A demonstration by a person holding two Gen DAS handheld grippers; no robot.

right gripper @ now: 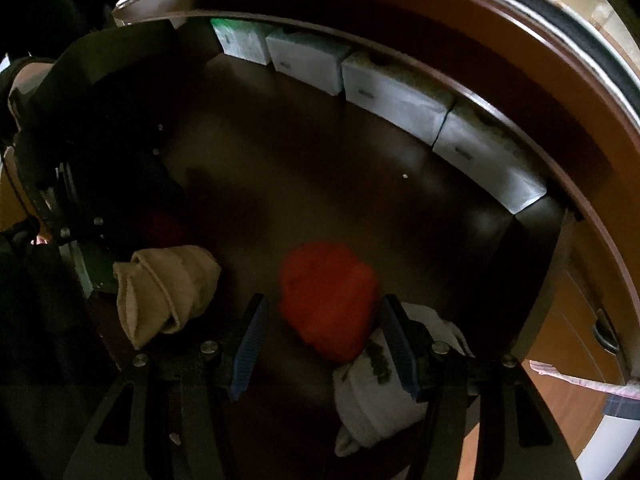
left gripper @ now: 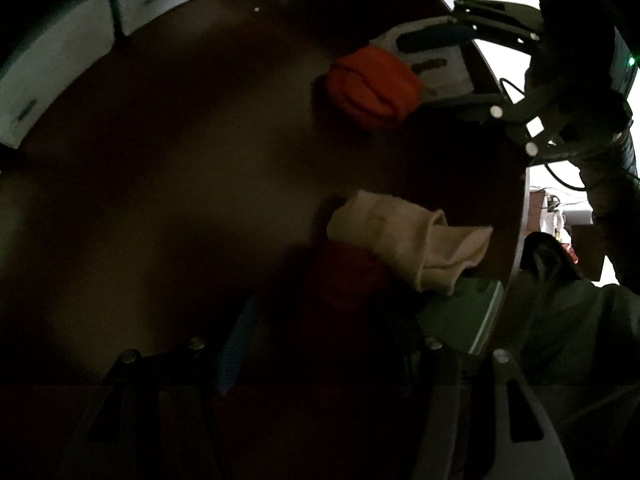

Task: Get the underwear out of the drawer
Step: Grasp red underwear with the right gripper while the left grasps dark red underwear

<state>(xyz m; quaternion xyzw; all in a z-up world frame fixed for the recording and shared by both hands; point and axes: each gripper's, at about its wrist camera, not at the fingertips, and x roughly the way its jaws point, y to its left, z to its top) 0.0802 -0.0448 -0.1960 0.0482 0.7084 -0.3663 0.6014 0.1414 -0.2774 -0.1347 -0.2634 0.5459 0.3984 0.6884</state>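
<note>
Inside the open drawer [right gripper: 472,236], both my grippers point down at the bundles: the right gripper [right gripper: 326,344] stands open astride the orange roll [right gripper: 328,296] at 6 o'clock in its view, pads not yet pressing, while the left gripper [left gripper: 316,344] hangs over a dark red bundle [left gripper: 344,276], too dim there to tell whether it is open. I judge this the reach-in step; next I must settle lower and close. Count: one orange roll, one beige bundle [right gripper: 168,284], one white bundle [right gripper: 372,392], four pale boxes [right gripper: 392,92] along the back.
</note>
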